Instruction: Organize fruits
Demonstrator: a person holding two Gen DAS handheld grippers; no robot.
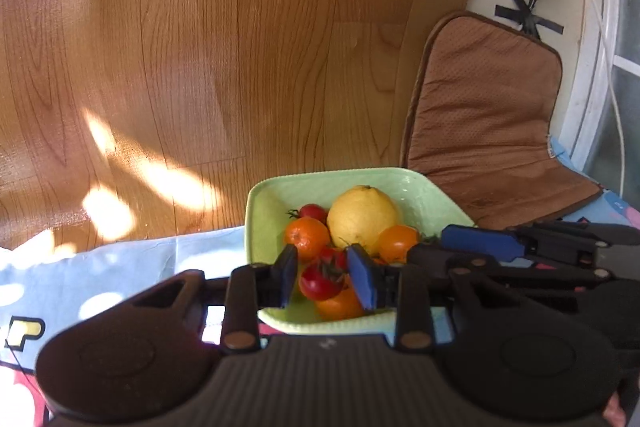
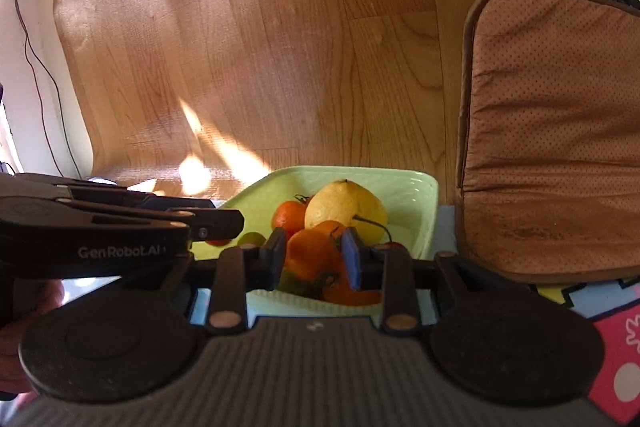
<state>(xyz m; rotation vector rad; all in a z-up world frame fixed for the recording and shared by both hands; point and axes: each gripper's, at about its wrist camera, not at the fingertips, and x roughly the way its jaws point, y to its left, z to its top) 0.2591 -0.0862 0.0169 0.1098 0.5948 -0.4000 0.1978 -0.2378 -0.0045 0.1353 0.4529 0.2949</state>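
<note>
Two hand-held grippers meet over one green bowl [image 1: 256, 223] of fruit. The left hand-held gripper [image 1: 329, 277] has its blue-padded fingers [image 1: 362, 277] set a narrow way apart on either side of a red tomato [image 1: 320, 281]; whether the pads press on it cannot be told. The right hand-held gripper [image 2: 314, 259] likewise has its fingers a narrow way apart, with an orange fruit [image 2: 310, 255] between them, and contact there cannot be told either. In the left wrist view the right hand-held gripper comes in from the right, low over the bowl's near right side. Around the tomato in the bowl lie a small orange [image 1: 306, 237], another orange [image 1: 398, 243], a second tomato [image 1: 314, 213] and a large yellow lemon [image 1: 362, 217] toward the far side. The bowl sits on a light blue patterned cloth [image 1: 120, 267]. Beyond it runs the wooden floor [image 1: 240, 47], with a brown cushion [image 1: 488, 115] to the right.
</note>
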